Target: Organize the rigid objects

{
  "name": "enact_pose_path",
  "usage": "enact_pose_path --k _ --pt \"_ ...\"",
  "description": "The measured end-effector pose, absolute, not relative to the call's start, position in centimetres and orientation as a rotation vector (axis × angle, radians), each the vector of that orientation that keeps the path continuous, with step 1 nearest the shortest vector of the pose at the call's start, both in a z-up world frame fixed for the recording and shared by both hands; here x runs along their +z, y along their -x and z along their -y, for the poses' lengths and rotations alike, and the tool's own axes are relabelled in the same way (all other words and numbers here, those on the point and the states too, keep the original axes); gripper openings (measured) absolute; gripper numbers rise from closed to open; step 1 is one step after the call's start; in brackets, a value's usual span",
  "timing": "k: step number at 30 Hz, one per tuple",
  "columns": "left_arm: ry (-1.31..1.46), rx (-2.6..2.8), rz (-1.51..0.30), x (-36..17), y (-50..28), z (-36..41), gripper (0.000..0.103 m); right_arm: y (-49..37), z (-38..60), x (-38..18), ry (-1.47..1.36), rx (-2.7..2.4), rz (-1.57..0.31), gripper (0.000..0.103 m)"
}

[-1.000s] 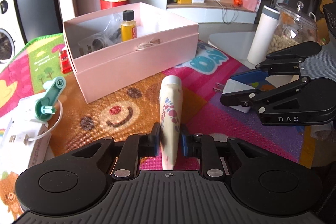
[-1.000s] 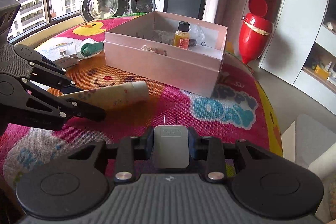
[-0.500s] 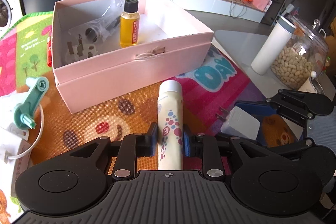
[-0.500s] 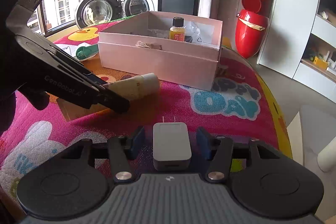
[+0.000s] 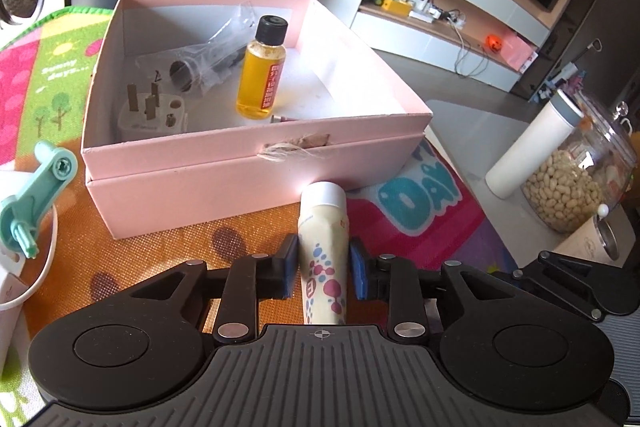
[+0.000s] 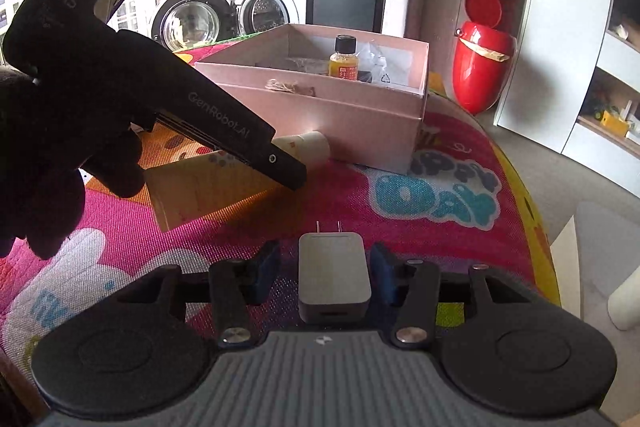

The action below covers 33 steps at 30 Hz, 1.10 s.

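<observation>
My left gripper [image 5: 323,263] is squeezed shut on the cream tube [image 5: 323,247]; the blue pads press both sides of it, and its white cap points up the frame at the pink box [image 5: 256,163], just short of the front wall; in the right wrist view the tube [image 6: 224,179] shows at middle left, lifted off the play mat [image 6: 400,227] and tipped toward the box [image 6: 332,119].

My right gripper [image 6: 326,267] is wide open; the white phone charger [image 6: 333,273] lies flat on the mat between its fingers, prongs pointing away from me; the right pad looks very close to it, but there is a clear gap on the left, so I have no hold on it.

The box sits in the middle of the left wrist view; inside it I see a yellow oil bottle [image 5: 262,75] standing up, a white travel plug [image 5: 150,115] at the left, and a clear bag [image 5: 208,61] with something dark in it behind them.

I think the step now is putting the tube in the box; next I must lift the cap over the front wall, move to the bare spot on the right side of the floor, keep away from the oil bottle so it does not tip, then let go; the charger should come after, and for that I need to close my right fingers on its sides.
</observation>
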<state>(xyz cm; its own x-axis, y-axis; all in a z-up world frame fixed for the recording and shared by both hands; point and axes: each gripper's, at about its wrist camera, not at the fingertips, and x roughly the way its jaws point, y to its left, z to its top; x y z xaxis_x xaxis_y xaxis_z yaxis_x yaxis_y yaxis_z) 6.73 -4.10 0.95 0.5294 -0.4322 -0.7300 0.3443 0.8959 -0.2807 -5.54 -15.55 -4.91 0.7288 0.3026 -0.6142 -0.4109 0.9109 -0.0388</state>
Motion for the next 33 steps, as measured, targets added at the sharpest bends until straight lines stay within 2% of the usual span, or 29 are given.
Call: enact_pose_path --k 2,4,5,11,18,22,26,28,29,30,33 --pt "0.079 -0.485 -0.873 0.9 -6.3 4.1 0.03 5.6 15.6 -4.8 0.174 0.404 -0.648 0.047" --pt "0.065 -0.499 -0.845 0.6 -5.5 3.7 0.03 5.8 15.5 -4.6 0.174 0.421 -0.656 0.035" --pt "0.062 -0.506 -0.835 0.6 -4.8 3.5 0.03 6.0 15.5 -4.5 0.175 0.43 -0.663 0.032" --pt "0.059 -0.554 -0.753 1.9 -0.1 1.5 0.03 6.9 16.1 -2.5 0.186 0.437 -0.647 0.032" --pt "0.071 -0.548 -0.468 13.2 -2.0 -1.2 0.03 3.5 16.9 9.1 0.146 0.412 -0.374 0.032" --pt "0.122 -0.482 -0.418 16.7 -8.0 -2.2 0.03 -1.2 15.7 11.8 0.145 0.352 -0.333 0.032" --pt "0.132 -0.47 -0.499 15.4 -13.6 -1.5 0.03 -5.2 14.4 10.2 0.163 0.33 -0.386 0.032" --pt "0.122 -0.44 -0.605 13.1 -16.1 -0.8 0.031 -6.7 14.1 8.5 0.161 0.318 -0.443 0.037" --pt "0.117 -0.423 -0.642 12.2 -16.7 -0.7 0.03 -7.3 14.2 7.5 0.149 0.305 -0.482 0.044" --pt "0.113 -0.411 -0.672 10.8 -17.2 -0.8 0.03 -7.5 14.3 6.7 0.142 0.307 -0.506 0.046" --pt "0.149 -0.416 -0.692 8.5 -17.0 -2.3 0.03 -7.2 14.4 4.5 0.171 0.31 -0.554 0.047"
